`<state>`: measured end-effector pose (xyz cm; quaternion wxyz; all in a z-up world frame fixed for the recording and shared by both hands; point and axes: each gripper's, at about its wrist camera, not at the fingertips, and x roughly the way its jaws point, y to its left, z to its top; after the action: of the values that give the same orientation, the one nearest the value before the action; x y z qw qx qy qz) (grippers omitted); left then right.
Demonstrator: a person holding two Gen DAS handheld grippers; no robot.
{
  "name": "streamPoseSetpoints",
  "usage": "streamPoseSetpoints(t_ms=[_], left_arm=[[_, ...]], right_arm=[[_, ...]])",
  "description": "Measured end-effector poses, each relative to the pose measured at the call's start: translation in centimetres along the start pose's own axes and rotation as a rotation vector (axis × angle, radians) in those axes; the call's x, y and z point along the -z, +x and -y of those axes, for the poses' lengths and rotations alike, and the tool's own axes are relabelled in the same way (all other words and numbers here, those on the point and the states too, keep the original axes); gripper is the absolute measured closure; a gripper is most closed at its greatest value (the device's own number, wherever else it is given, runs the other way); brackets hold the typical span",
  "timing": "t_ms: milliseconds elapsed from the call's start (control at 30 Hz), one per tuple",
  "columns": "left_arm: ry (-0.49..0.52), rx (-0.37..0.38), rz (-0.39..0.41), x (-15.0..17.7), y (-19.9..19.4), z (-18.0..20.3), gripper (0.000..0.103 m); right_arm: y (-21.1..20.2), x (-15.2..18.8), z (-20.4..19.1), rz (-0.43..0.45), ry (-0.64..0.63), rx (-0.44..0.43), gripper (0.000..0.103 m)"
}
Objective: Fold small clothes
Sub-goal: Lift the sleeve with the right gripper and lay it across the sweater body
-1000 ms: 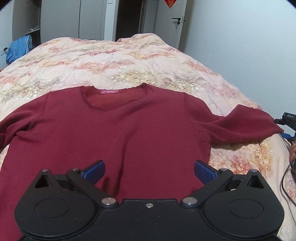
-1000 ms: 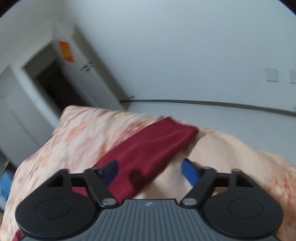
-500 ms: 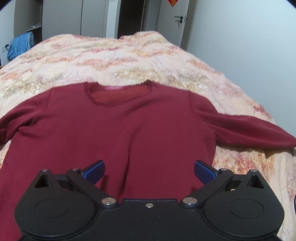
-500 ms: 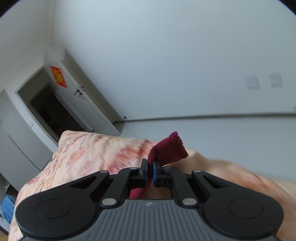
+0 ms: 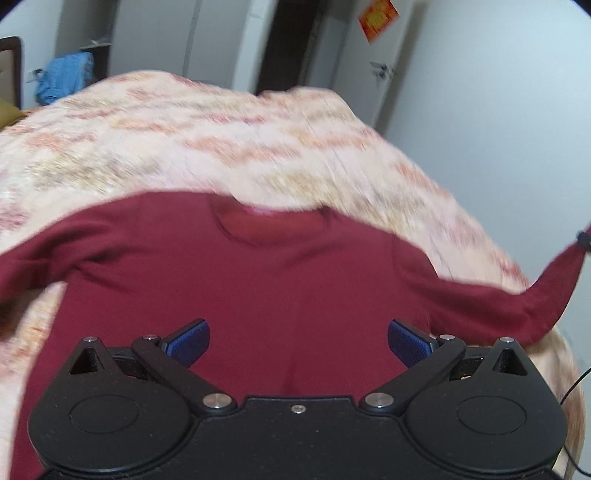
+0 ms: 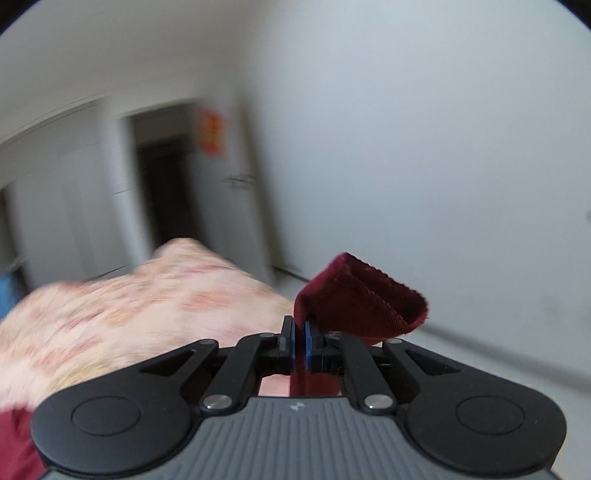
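A bed (image 5: 258,147) under a peach floral quilt (image 5: 177,122) fills the room's middle, with plain pale walls (image 5: 498,110) to its right. Beyond its far end stand white wardrobe doors (image 5: 155,40), a dark doorway (image 5: 284,44) and a white door (image 5: 380,70) with a lever handle and a red paper (image 5: 378,14) near its top. A blue cloth (image 5: 64,77) lies heaped at far left beside a dark headboard (image 5: 11,70).

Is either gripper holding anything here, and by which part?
The right gripper pinches the red sweater by its sleeve cuff; the left gripper holds nothing.
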<state>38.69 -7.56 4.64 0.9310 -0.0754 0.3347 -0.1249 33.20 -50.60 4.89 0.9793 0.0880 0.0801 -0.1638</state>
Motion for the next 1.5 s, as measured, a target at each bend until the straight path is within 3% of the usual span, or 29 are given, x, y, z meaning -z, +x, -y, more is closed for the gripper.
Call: streamPoseSetpoints(t_ms=[133,300,467,600,733,867,967,1000,1100,1200,1300,1500], left_arm=[[-0.068,-0.059,0.077,-1.3,-2.5,-3.2,0.001],[-0.179,-0.144,0.134,-2.1,-4.9,-8.4,0.001],[-0.255,-0.200,0.163,-1.8,-6.6,-13.1,0.001],[-0.276,-0.218,0.151,-1.0,-6.5,-15.1,0.001],[-0.289,-0.192,0.145,-0.1,-5.5,-16.0,0.001],[-0.302,-0.120,0.129,0.1,-3.5,-15.4,0.001],[-0.266,-0.062,0.113,0.1,-1.3,-13.8,0.001],[-0.249,-0.042,0.107,0.1,-0.4,-13.2,0.001],[-0.207,-0.007,0.091,0.2,2.5,-11.2,0.001],[-0.194,-0.005,0.073,0.3,5.5,-9.8,0.001],[-0.172,-0.053,0.050,0.6,8.0,-9.1,0.001],[-0.089,-0.148,0.035,1.3,9.7,-9.1,0.001]], right_arm=[[0.1,-0.9,-10.6,0.062,-0.222,-0.208,0.097],[-1.1,0.7,-23.0,0.024,-0.392,-0.448,0.097],[-3.0,6.2,-32.8,-0.112,-0.602,-0.602,0.097],[-3.1,11.0,-37.5,-0.215,-0.748,-0.655,0.097],[-4.1,12.8,-35.8,-0.280,-0.748,-0.705,0.092],[-4.5,11.7,-33.5,-0.328,-0.664,-0.793,0.042],[-4.7,9.7,-30.0,-0.332,-0.565,-0.810,0.027],[-4.4,9.1,-28.7,-0.334,-0.529,-0.803,0.019],[-3.1,7.5,-24.2,-0.338,-0.409,-0.748,0.009],[-0.9,6.6,-19.6,-0.351,-0.313,-0.631,0.004],[2.6,6.2,-15.2,-0.414,-0.165,-0.499,0.005],[10.1,7.4,-8.6,-0.560,0.191,-0.386,0.036]])
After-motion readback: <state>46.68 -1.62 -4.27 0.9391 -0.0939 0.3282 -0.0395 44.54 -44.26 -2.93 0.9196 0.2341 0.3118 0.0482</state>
